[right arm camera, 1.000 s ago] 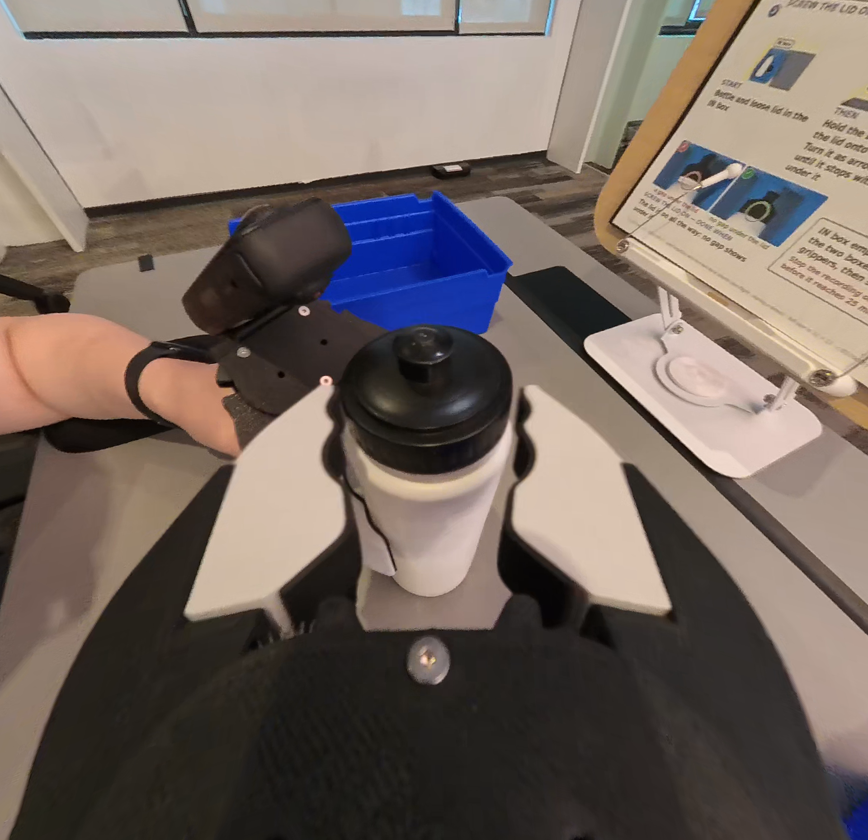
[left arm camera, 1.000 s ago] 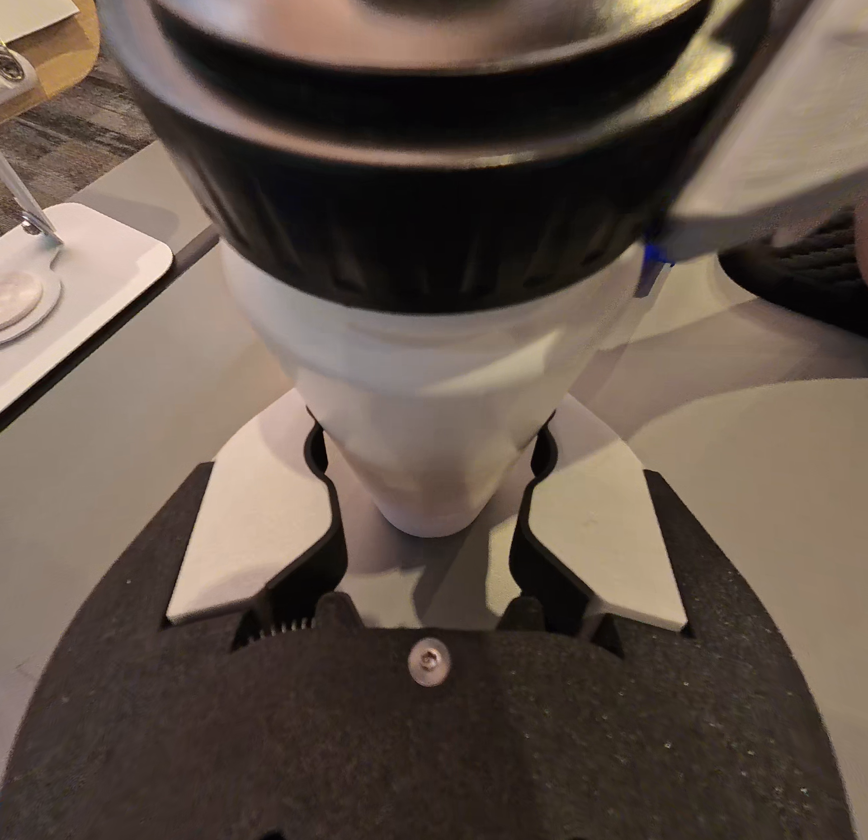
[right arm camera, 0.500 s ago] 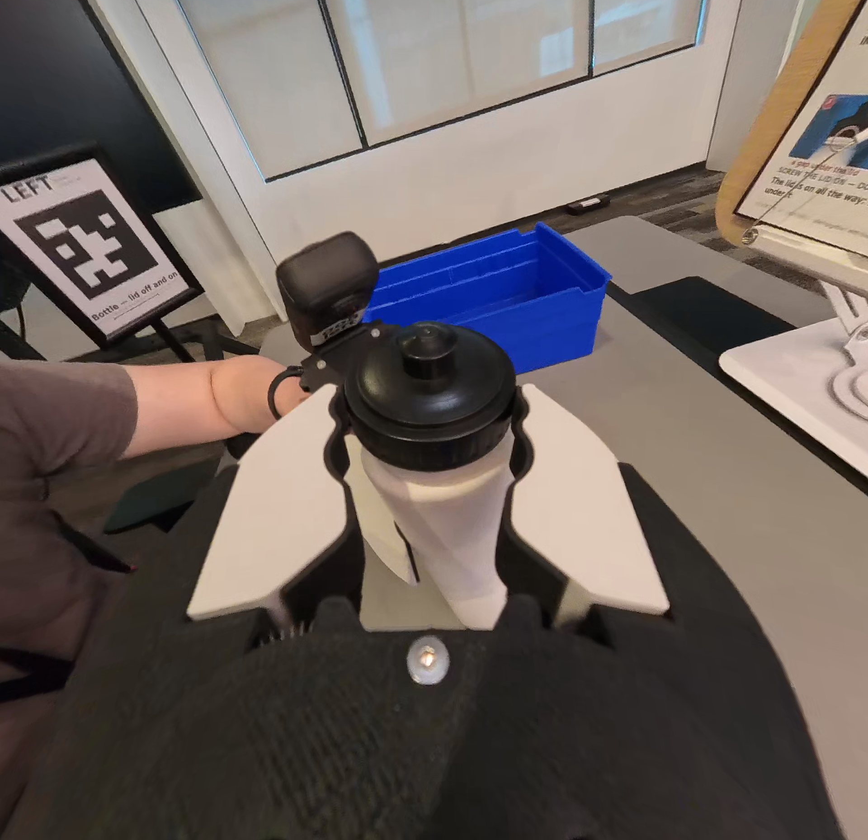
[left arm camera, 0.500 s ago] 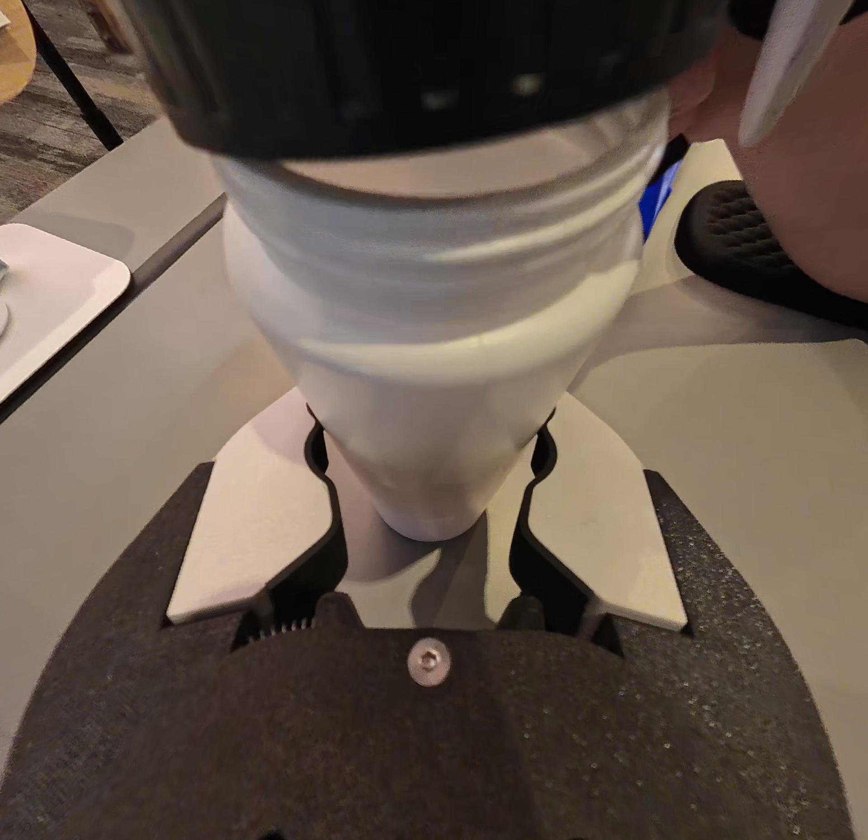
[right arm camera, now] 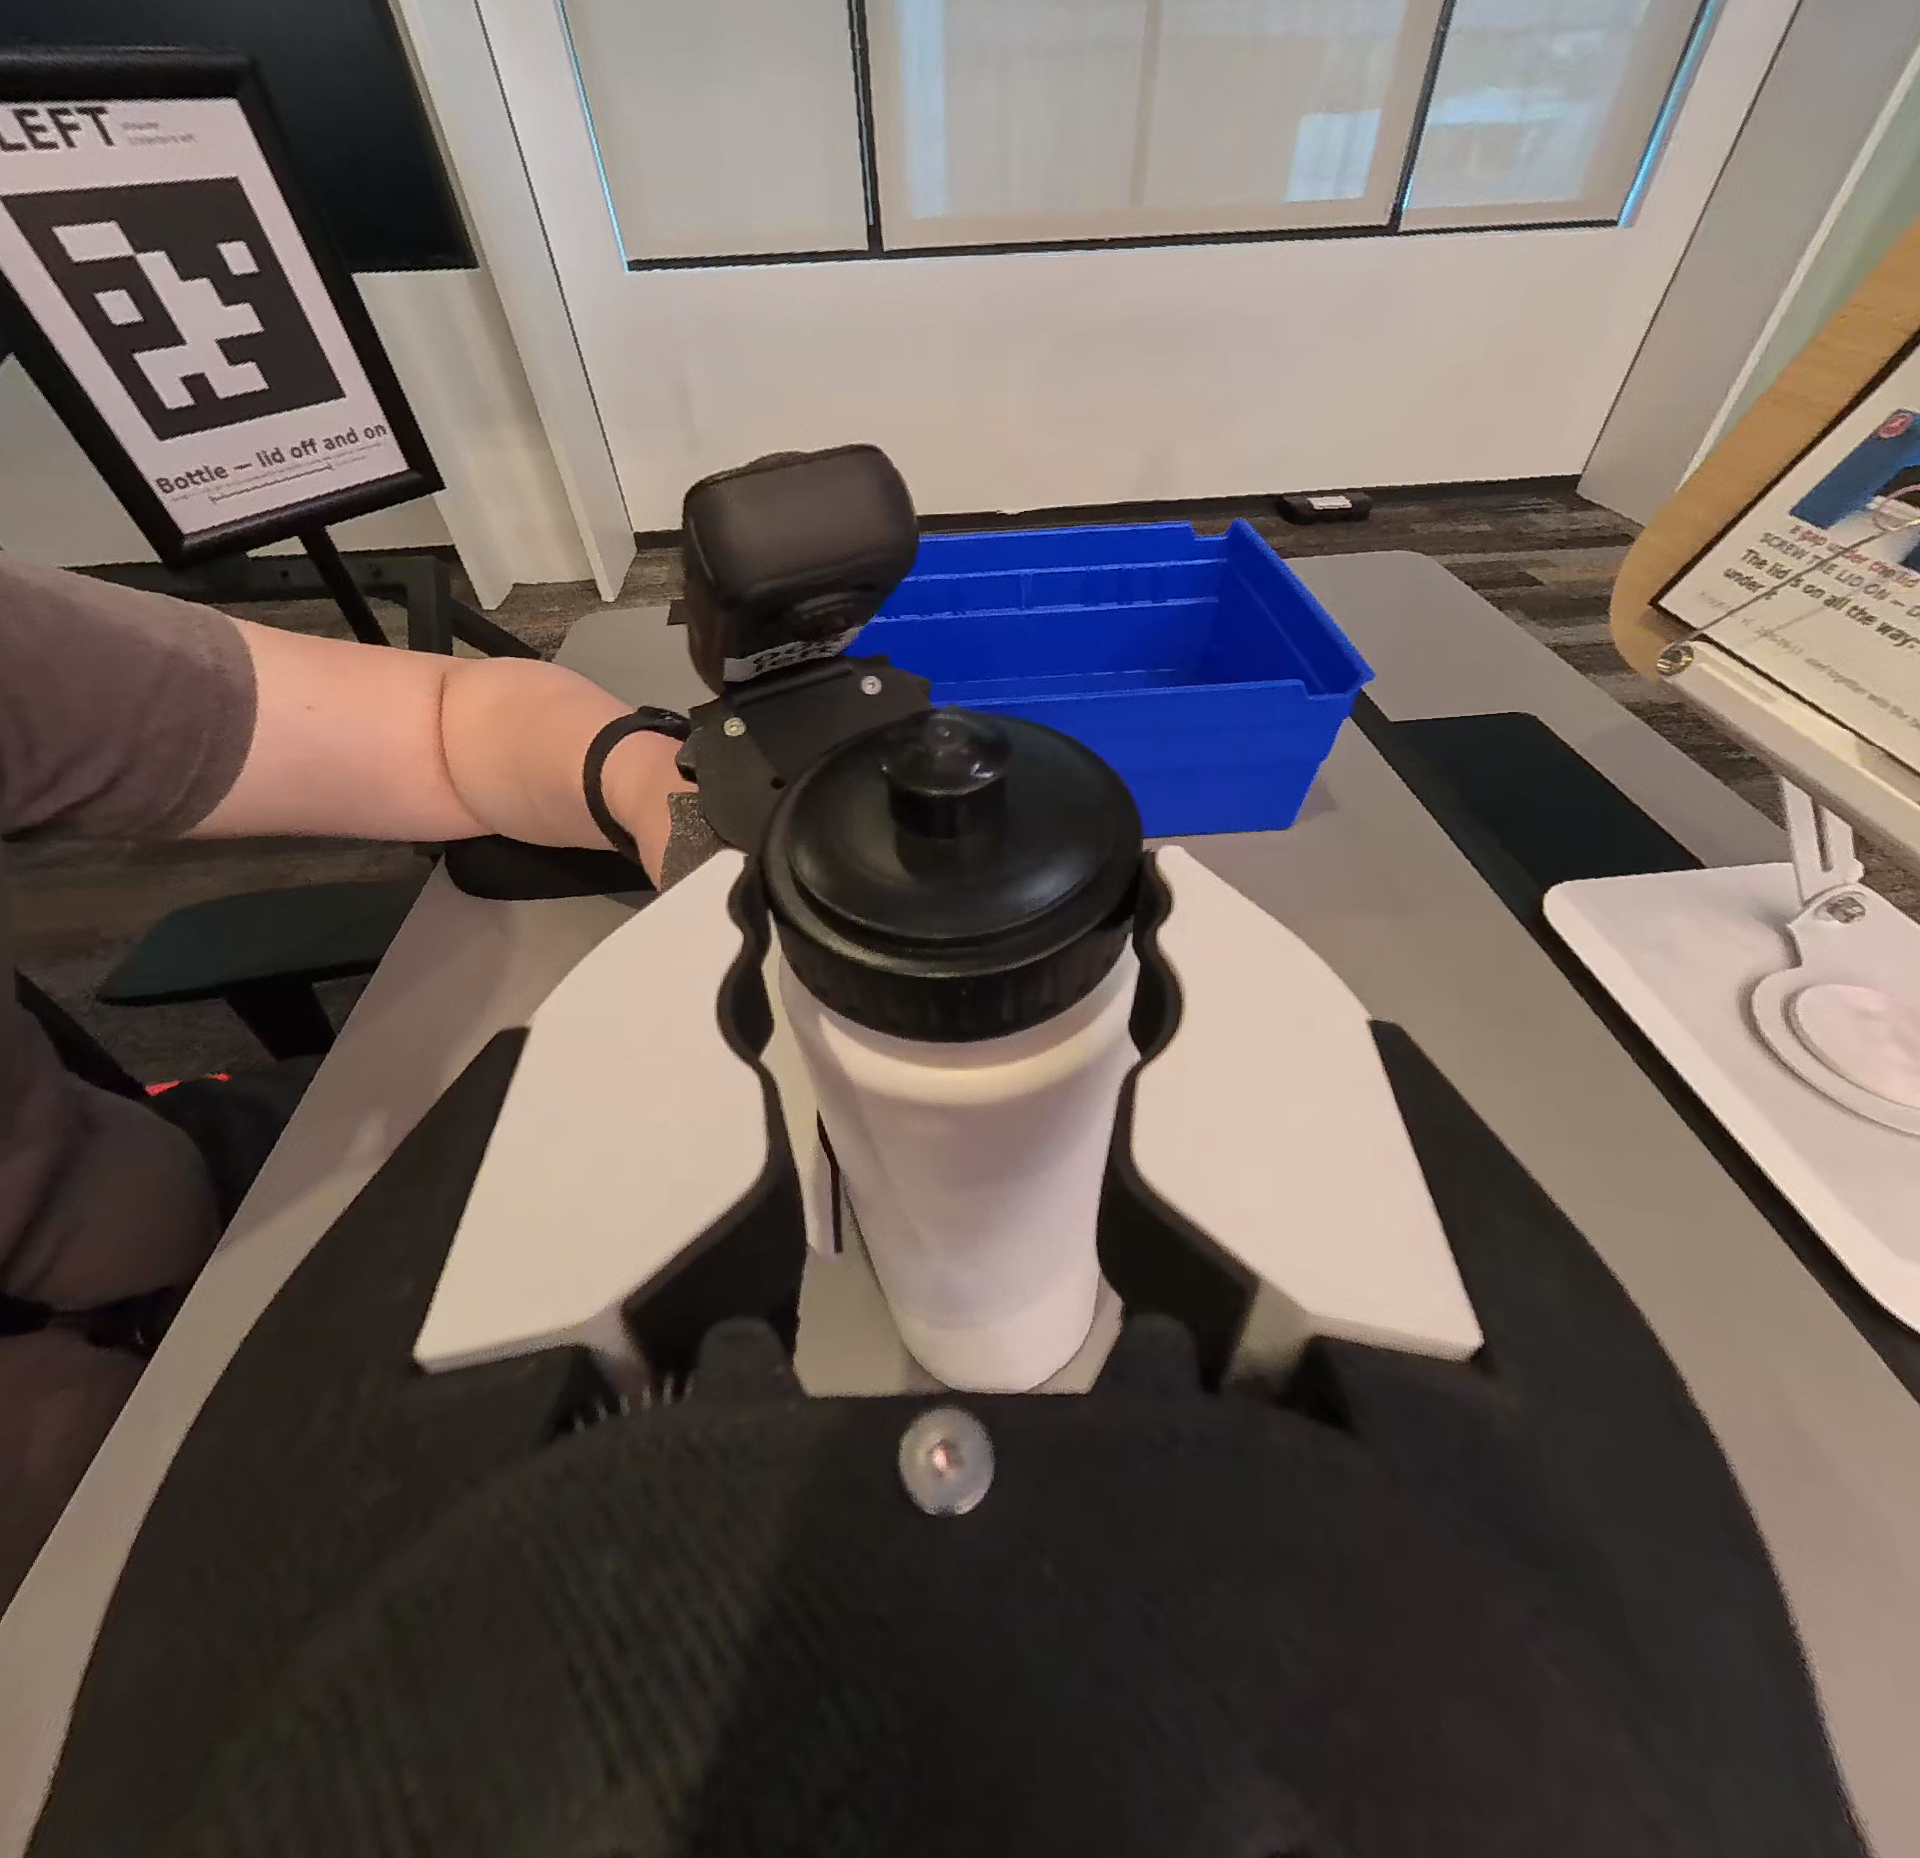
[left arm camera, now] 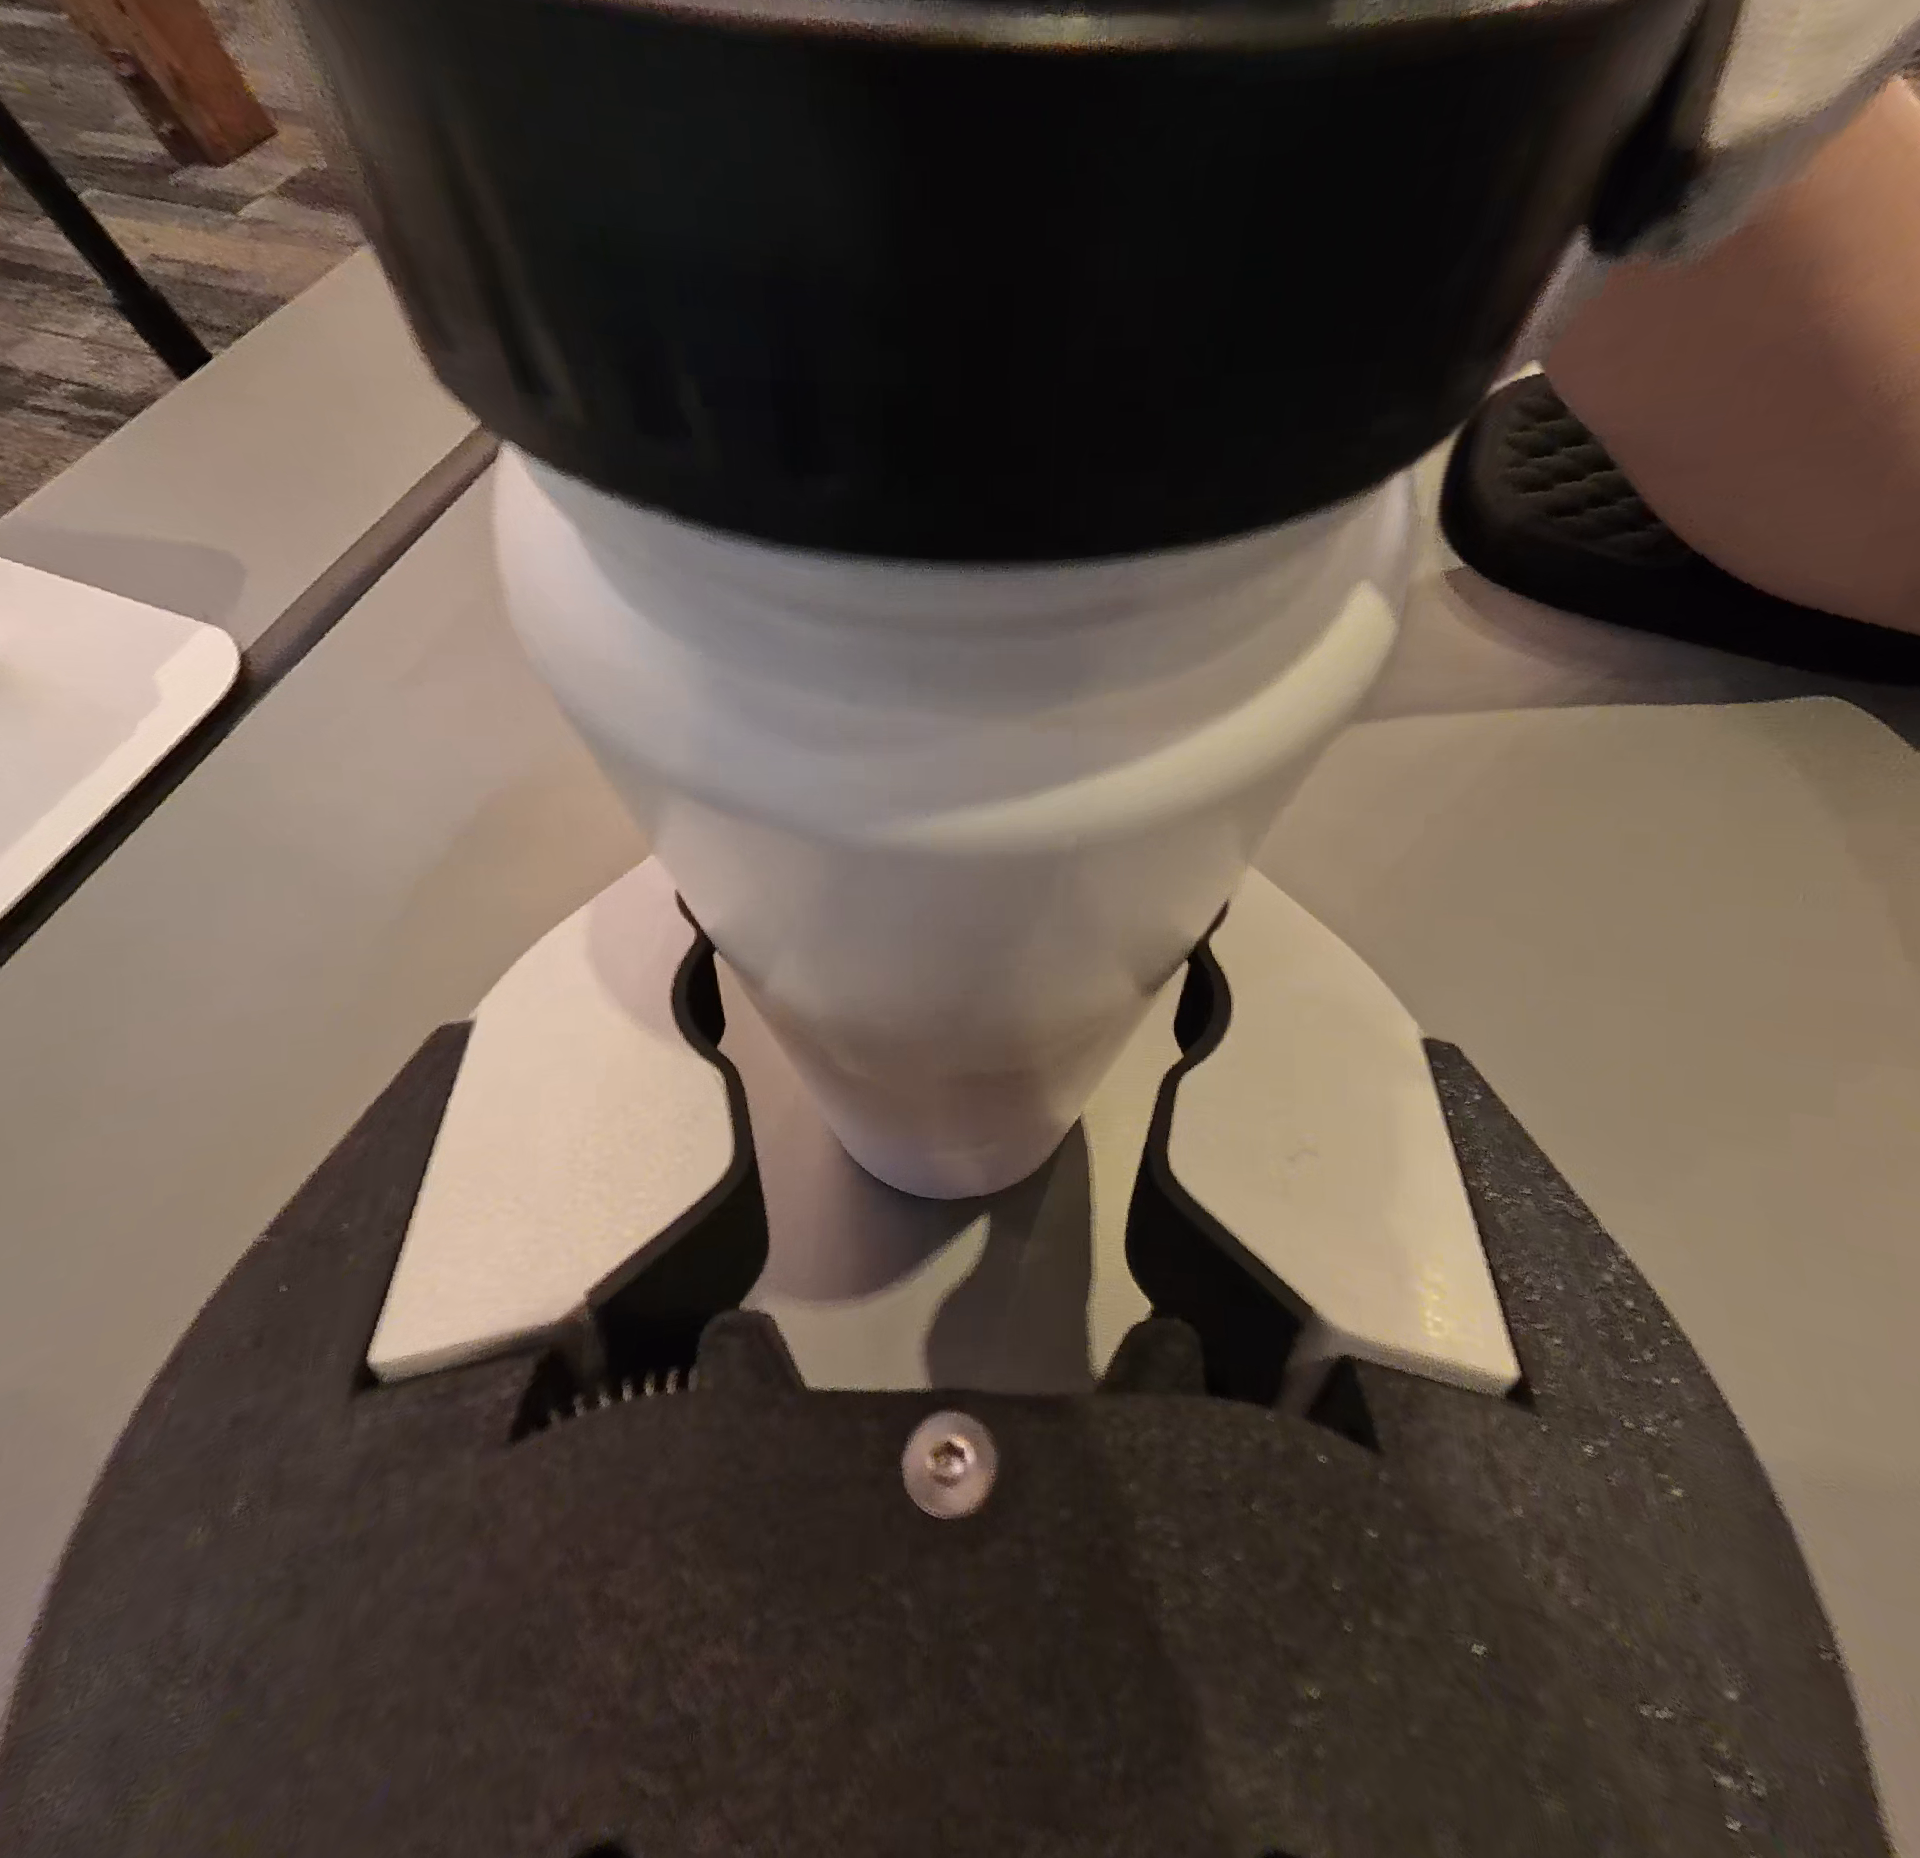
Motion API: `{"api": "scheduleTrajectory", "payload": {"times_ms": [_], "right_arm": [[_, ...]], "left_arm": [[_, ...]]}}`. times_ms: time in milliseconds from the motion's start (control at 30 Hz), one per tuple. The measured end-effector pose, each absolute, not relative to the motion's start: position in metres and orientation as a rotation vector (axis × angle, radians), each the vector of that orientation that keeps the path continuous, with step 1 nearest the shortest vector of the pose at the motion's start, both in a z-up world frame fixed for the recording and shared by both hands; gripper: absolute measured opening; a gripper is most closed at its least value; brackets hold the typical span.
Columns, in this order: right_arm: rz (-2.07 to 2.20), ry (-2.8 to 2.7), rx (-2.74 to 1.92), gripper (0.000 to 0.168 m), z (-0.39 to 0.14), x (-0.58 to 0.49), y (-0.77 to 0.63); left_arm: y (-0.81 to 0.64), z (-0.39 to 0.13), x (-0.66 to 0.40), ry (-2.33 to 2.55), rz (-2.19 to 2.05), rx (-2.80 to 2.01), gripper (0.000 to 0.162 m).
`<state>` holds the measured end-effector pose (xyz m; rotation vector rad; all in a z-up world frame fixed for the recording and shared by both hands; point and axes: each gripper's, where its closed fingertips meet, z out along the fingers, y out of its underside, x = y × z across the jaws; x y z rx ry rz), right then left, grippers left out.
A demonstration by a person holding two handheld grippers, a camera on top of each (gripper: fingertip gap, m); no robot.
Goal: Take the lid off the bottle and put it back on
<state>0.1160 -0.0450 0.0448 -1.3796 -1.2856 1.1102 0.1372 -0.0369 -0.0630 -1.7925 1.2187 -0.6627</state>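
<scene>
A white bottle [left arm camera: 935, 769] stands upright on the grey table [left arm camera: 312, 873]. My left gripper [left arm camera: 951, 967] is shut on its lower body. The black lid [left arm camera: 935, 250] with a pull spout sits over the neck, and a blurred band of white thread shows under its rim. In the right wrist view my right gripper [right arm camera: 951, 873] is shut on the lid [right arm camera: 945, 852], with the bottle body [right arm camera: 966, 1164] below. The left gripper [right arm camera: 790, 728] shows behind the bottle, held by a person's hand. A right gripper finger [left arm camera: 1818, 42] shows blurred at the top right of the left wrist view.
A blue bin [right arm camera: 1122, 665] stands behind the bottle. A white stand base [right arm camera: 1714, 1029] carrying an instruction board [right arm camera: 1818, 520] is on the right. A framed marker sign [right arm camera: 187, 302] stands at the back left. A person's arm [right arm camera: 416, 738] reaches in from the left.
Half a second ago the lid was lifted with the neck threads bare. Now it sits lower over the threads. The right gripper has swung round with the lid; the left still holds the bottle.
</scene>
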Motion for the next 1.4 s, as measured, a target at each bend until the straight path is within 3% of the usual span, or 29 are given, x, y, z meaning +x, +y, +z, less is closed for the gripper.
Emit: {"api": "scheduleTrajectory", "payload": {"times_ms": [1133, 1200, 1400], "right_arm": [[0.771, -1.013, -1.473, 0.074, 0.041, 0.099, -0.022], [0.775, -1.092, -1.456, 0.08, 0.041, 0.103, -0.022], [0.984, -1.173, -1.39, 0.079, 0.047, 0.113, -0.03]], "left_arm": [[-0.016, -0.063, 0.12, 0.968, -0.553, -1.906, 0.087], [-0.017, -0.063, 0.122, 1.001, -0.568, -1.89, 0.087], [-0.025, -0.063, 0.13, 1.081, -0.598, -1.844, 0.087]]}}
